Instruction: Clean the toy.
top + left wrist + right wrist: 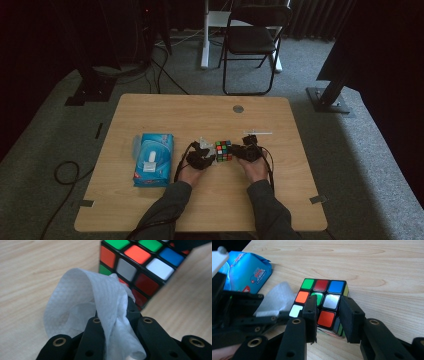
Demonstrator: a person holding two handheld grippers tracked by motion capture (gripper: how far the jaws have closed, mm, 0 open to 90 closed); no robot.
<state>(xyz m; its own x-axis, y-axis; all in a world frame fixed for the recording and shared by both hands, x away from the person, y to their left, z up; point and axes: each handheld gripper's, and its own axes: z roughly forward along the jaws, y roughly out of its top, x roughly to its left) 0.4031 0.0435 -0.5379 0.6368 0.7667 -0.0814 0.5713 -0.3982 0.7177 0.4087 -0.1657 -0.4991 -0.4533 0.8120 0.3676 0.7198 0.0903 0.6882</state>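
- Puzzle cube — hard plastic, black frame, glossy square stickers in green, red, orange, blue and white. It stands on the surface between my two grippers, near the middle.
- Wipe — white, soft, with a fine embossed dimple weave; crumpled into a loose loop. My left gripper has its fingers pinched narrow on it, and the bunched end lies against the cube's side.
- My right gripper — matte black, flat rectangular fingers partly open, set one each side of the cube's near corner. I cannot tell whether the pads press on it.
- Wipe pack — blue crinkled soft plastic, pillow-shaped, with a white flip lid on top; lies flat well to the left of the cube.
- Surface — pale wood-grain laminate, rounded corners, a round grey cap near the far edge.
- Folding chair — dark, metal-framed, on grey carpet beyond the surface.
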